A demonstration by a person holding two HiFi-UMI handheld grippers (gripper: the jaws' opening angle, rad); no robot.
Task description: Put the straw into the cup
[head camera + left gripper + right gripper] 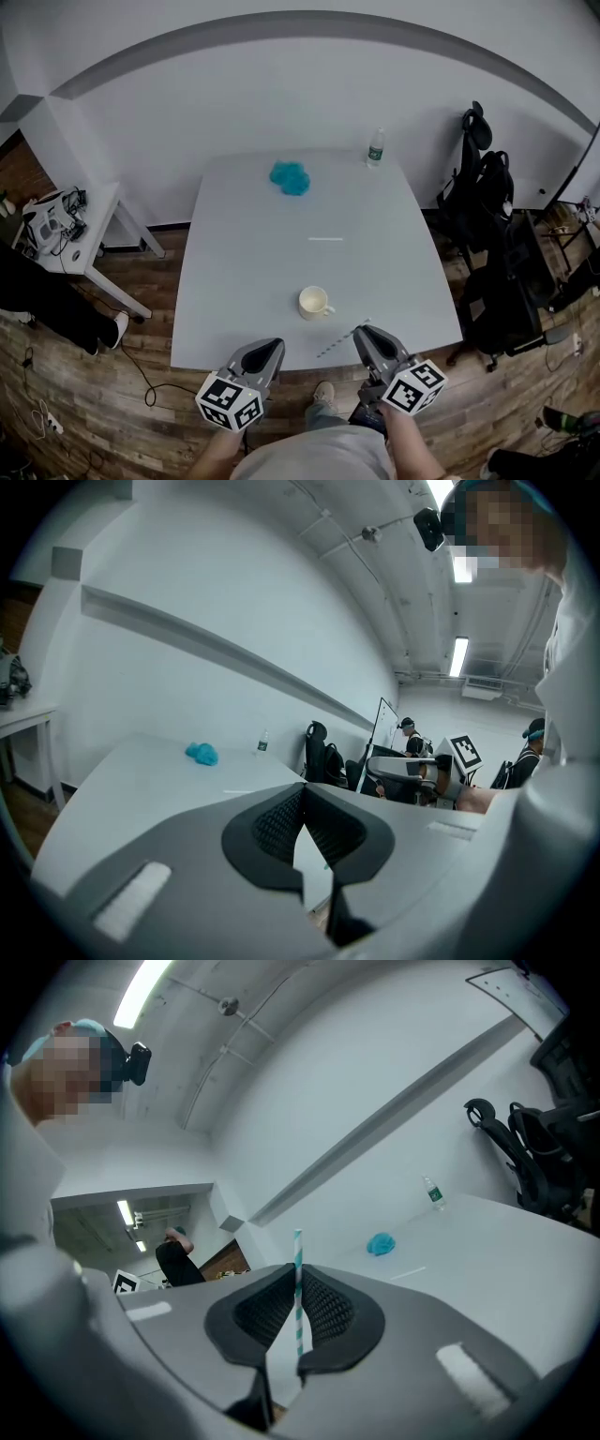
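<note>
The striped straw [298,1246] is pinched between the pads of the right tongs [298,1279]. It is held over the front edge of the bench [244,262], near the cup [314,302] but not touching it. The left tongs [302,803] are pressed together with nothing between them. Because a thin, smooth tube is gripped, the straw could be swivelled or dropped if its free end is knocked against the rim. The cup is steadied by nothing, so it might be pushed or tipped by a misjudged approach. A pale stick [325,239] lies farther back, well apart.
</note>
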